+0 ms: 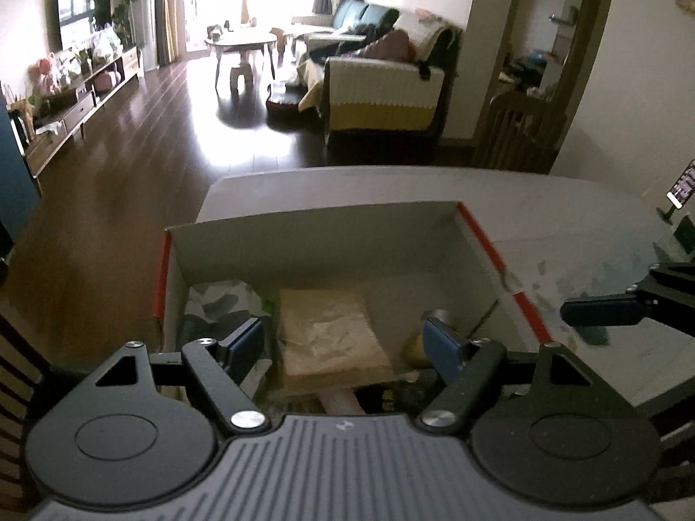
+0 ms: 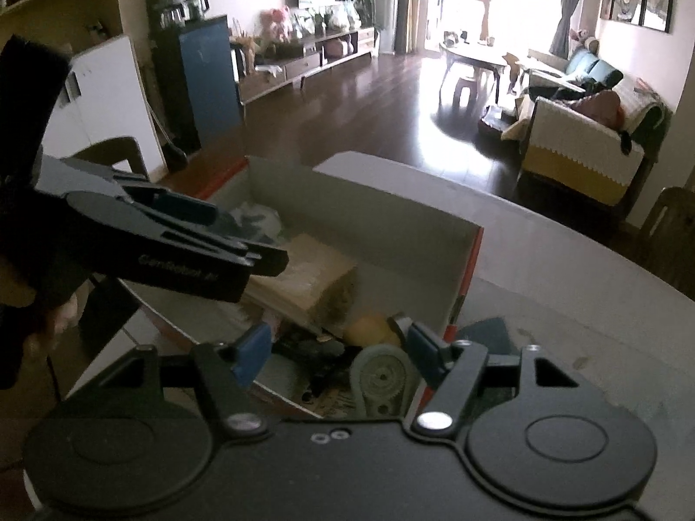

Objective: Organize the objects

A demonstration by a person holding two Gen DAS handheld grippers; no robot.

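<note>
An open cardboard box with red edges sits on the grey table. Inside lie a tan wrapped packet, a dark patterned bag at the left, a yellow object and a grey-green geared piece. My left gripper hovers open over the box's near side, nothing between its fingers. My right gripper is open above the box's near right corner, with the geared piece lying below its jaws. One right finger shows beside the box. The left gripper hangs over the packet.
A phone on a stand is at the table's right edge. Beyond the table are dark wood floor, a sofa, a coffee table and a TV console. A chair back stands at the far right.
</note>
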